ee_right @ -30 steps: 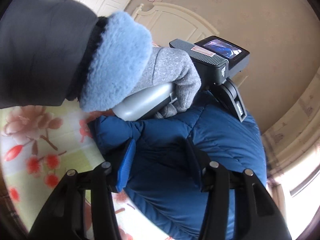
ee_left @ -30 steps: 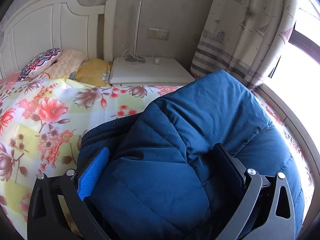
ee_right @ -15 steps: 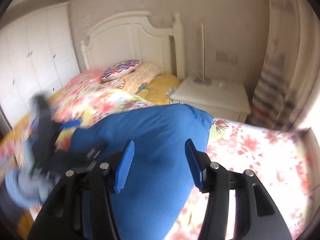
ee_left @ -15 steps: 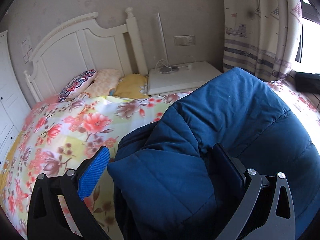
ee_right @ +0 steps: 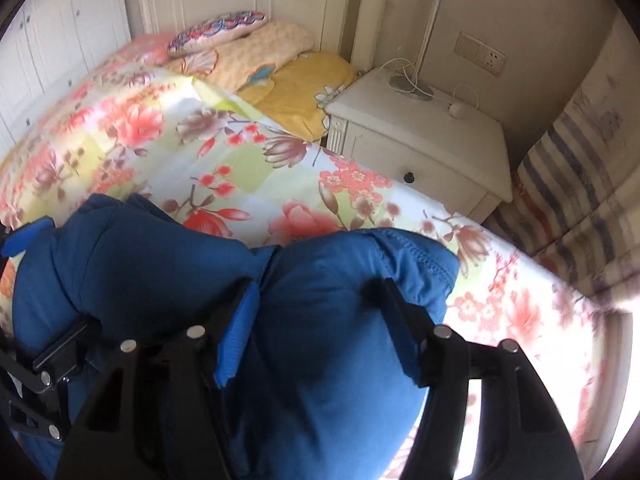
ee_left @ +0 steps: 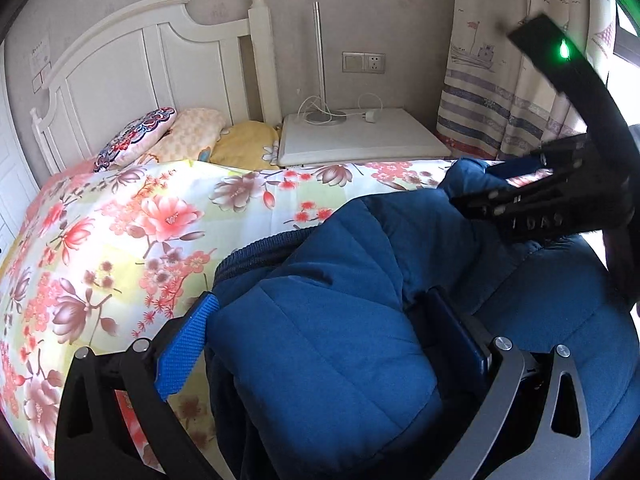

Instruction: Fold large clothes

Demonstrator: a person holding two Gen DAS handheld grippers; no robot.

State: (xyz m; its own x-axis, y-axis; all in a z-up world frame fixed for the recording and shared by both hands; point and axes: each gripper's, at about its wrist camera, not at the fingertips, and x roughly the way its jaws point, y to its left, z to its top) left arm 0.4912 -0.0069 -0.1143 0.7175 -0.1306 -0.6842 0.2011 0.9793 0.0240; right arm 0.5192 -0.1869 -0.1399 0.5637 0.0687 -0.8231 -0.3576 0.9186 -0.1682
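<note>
Your left gripper [ee_left: 320, 344] has a thick fold of the blue padded jacket [ee_left: 360, 300] bulging between its wide-set jaws; whether the pads press it, you cannot tell. Your right gripper [ee_right: 320, 328] has just been opening its jaws, and a puffy jacket corner fills the gap, with both pads against the fabric. In the left view, the right gripper sits at two o'clock, at the jacket's far edge. The jacket lies bunched on a bed with a floral bedspread [ee_left: 140, 220]. At eleven o'clock are pillows [ee_left: 180, 136] and a white headboard [ee_left: 132, 64]; at twelve o'clock a white nightstand [ee_left: 360, 140]; at one o'clock a striped curtain [ee_left: 500, 80].
</note>
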